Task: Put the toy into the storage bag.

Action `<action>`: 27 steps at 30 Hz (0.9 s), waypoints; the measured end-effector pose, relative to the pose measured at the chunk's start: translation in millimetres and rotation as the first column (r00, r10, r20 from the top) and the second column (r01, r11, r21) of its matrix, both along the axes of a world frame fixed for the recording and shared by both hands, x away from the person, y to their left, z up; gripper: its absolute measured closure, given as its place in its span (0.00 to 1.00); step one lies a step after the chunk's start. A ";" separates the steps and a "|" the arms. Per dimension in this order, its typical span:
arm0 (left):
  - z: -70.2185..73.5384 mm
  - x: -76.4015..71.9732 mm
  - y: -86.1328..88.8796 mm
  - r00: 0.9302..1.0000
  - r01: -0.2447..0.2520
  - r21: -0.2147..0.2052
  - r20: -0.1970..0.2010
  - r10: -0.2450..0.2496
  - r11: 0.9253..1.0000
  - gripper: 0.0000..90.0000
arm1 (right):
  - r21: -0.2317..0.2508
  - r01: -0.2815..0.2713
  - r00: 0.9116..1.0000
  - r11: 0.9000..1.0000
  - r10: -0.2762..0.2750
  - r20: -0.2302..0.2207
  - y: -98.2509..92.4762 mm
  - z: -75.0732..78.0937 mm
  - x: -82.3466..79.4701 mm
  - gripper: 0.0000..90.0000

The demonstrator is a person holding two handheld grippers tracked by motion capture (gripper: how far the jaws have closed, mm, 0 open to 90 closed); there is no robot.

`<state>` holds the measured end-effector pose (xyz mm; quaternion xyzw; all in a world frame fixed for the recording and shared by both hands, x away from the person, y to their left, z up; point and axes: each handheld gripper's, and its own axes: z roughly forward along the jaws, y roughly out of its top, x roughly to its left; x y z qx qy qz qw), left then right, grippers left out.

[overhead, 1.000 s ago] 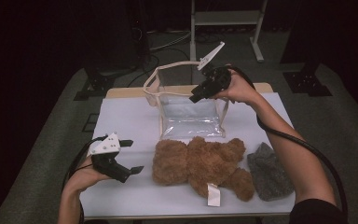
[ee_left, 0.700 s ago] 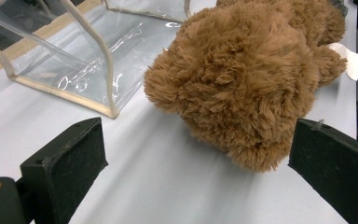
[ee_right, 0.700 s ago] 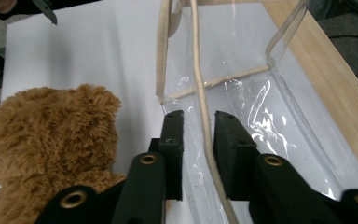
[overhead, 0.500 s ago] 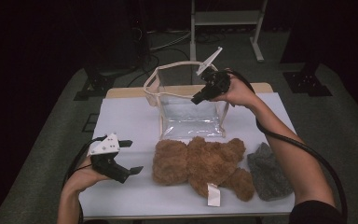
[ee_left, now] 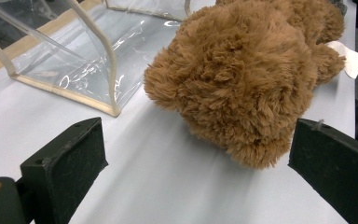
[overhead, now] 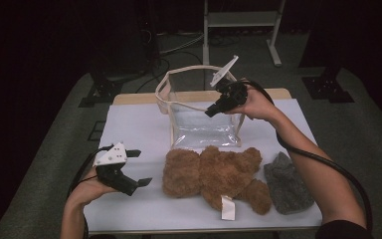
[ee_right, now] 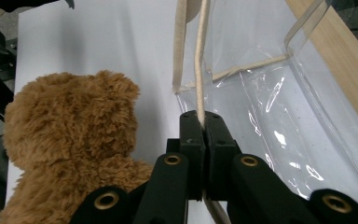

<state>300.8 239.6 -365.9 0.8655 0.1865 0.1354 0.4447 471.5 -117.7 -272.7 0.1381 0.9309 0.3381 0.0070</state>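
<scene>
Clear pouch (overhead: 204, 117), at the table's 12 o'clock: right gripper (ee_right: 200, 122) jaws have just closed, pinching its cream rim binding (ee_right: 200, 56); thin trim may slip, collapsing the mouth. Left gripper (overhead: 134, 169), jaws wide and empty, faces the teddy bear (overhead: 214, 172); grey knit (overhead: 286, 181) at its 3 o'clock.

The clear bag (overhead: 201, 107) stands upper centre of the frame, on the table (overhead: 129, 124); the teddy bear (overhead: 214, 174) lies right below it; a knitted cap (overhead: 286, 181) sits just right of the bear; the left gripper (overhead: 139, 168) rests at lower left, well apart from the bag.
</scene>
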 end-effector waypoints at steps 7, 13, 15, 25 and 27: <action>0.3 -0.3 -0.1 1.000 0.003 -0.001 0.002 -0.003 1.000 0.03 | 0.001 -0.011 1.000 1.000 0.011 0.002 -3.4 -0.4 -13.6 0.97; 0.6 -1.0 0.0 1.000 0.004 -0.001 0.005 -0.004 1.000 0.03 | 0.016 -0.022 1.000 1.000 0.022 -0.006 -7.1 -1.6 -25.3 0.97; 1.2 -1.2 0.4 1.000 0.004 -0.001 0.006 -0.004 1.000 0.03 | 0.017 -0.028 1.000 0.999 0.028 -0.006 -7.5 -1.4 -30.0 0.97; 0.8 -1.2 -1.2 1.000 0.010 0.003 0.005 -0.010 1.000 0.03 | 0.022 -0.066 0.998 0.998 0.067 -0.016 -1.8 -1.1 -51.1 0.97; 1.1 -1.4 -0.9 1.000 0.011 0.001 0.005 -0.011 1.000 0.03 | 0.028 -0.075 0.997 0.997 0.076 -0.024 -0.1 -1.1 -54.4 0.97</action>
